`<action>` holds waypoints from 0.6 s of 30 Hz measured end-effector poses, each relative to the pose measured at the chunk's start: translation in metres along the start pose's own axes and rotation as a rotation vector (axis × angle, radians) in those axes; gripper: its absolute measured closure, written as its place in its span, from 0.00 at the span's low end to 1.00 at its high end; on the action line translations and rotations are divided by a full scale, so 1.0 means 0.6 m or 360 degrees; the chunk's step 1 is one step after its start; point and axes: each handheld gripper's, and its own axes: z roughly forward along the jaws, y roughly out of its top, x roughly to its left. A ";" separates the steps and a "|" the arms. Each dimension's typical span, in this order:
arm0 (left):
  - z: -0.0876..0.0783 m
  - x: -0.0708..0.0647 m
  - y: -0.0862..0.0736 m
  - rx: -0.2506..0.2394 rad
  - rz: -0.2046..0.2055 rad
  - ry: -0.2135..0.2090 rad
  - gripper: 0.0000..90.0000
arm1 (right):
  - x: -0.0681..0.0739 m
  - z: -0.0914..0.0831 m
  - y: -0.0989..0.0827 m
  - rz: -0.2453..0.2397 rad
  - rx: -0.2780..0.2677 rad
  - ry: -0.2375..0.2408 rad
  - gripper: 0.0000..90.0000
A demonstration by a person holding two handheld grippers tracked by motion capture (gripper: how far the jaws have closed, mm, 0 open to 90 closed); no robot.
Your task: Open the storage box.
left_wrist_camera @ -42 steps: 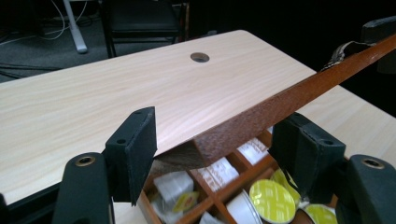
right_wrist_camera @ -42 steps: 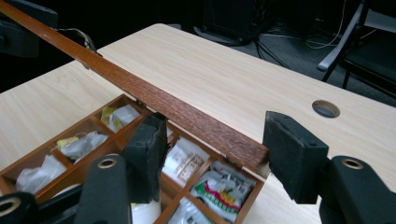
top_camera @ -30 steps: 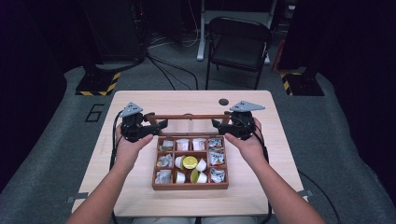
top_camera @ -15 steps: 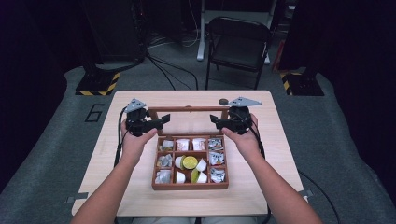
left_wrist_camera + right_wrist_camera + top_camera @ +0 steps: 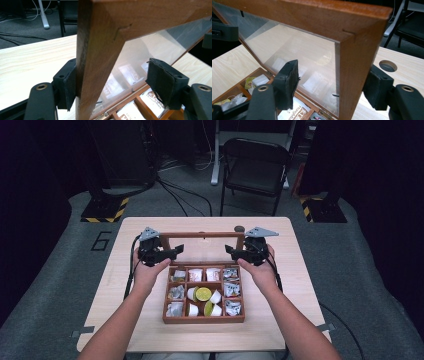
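Note:
A wooden box (image 5: 202, 318) with several compartments of tea bags and small pods sits mid-table. Its hinged lid (image 5: 202, 235), a wooden frame around a clear pane, stands raised at the far side. My left gripper (image 5: 176, 250) straddles the lid's left side rail (image 5: 97, 62). One pad touches the wood and the other pad (image 5: 160, 86) stands clear; the jaws have just been closing slightly. My right gripper (image 5: 231, 251) straddles the right side rail (image 5: 354, 75). Its inner pad (image 5: 289, 82) is off the pane, and its jaws have also just been closing a little.
A round hole (image 5: 239, 228) is cut in the tabletop just behind the lid's right corner. A black chair (image 5: 255, 167) and cables stand on the floor beyond the table. Bare tabletop (image 5: 125, 270) lies on both sides of the box.
The lid's top rail has swung farther back from the box. Both grippers followed it and shifted slightly inward.

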 end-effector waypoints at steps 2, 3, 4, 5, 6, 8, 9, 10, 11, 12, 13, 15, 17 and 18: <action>-0.004 0.001 -0.003 0.0034 0.0014 0.0008 0.34 | 0.000 -0.001 0.003 0.0001 0.0013 0.0003 0.41; -0.004 0.003 -0.005 0.0046 0.0008 0.0009 0.34 | 0.001 -0.001 0.003 0.0003 0.0016 0.0003 0.41; -0.003 0.002 -0.009 0.0038 -0.0014 0.0026 0.34 | 0.001 -0.001 0.003 -0.0008 0.0016 0.0004 0.41; -0.002 0.004 -0.014 0.0026 -0.0041 0.0033 0.34 | 0.002 0.000 0.003 -0.0008 0.0020 -0.0002 0.41; -0.001 0.007 -0.020 0.0032 -0.0089 0.0024 0.34 | 0.002 0.000 0.003 -0.0007 0.0024 -0.0006 0.40; 0.003 0.009 -0.027 0.0065 -0.0129 0.0011 0.33 | 0.002 0.001 0.004 -0.0009 0.0025 -0.0006 0.40; 0.004 0.009 -0.031 0.0058 -0.0129 0.0014 0.33 | 0.002 0.001 0.005 -0.0009 0.0030 -0.0006 0.40; 0.004 0.009 -0.036 0.0042 -0.0136 0.0015 0.33 | 0.003 0.001 0.006 0.0003 0.0033 -0.0004 0.40; 0.005 0.010 -0.039 0.0030 -0.0133 0.0017 0.33 | 0.002 0.001 0.007 -0.0010 0.0030 -0.0001 0.40; 0.006 0.010 -0.042 0.0030 -0.0140 0.0021 0.33 | 0.002 0.001 0.007 -0.0010 0.0032 -0.0003 0.40; 0.007 0.011 -0.046 0.0030 -0.0127 0.0027 0.33 | 0.001 0.001 0.008 -0.0011 0.0031 -0.0005 0.40; 0.010 0.012 -0.052 0.0029 -0.0120 0.0044 0.33 | 0.001 0.002 0.007 -0.0014 0.0025 -0.0010 0.40; 0.016 0.014 -0.061 0.0063 -0.0131 0.0075 0.34 | 0.001 0.003 0.007 -0.0010 0.0022 -0.0016 0.40; 0.019 0.015 -0.064 0.0075 -0.0130 0.0075 0.35 | 0.001 0.004 0.007 -0.0005 0.0018 -0.0016 0.40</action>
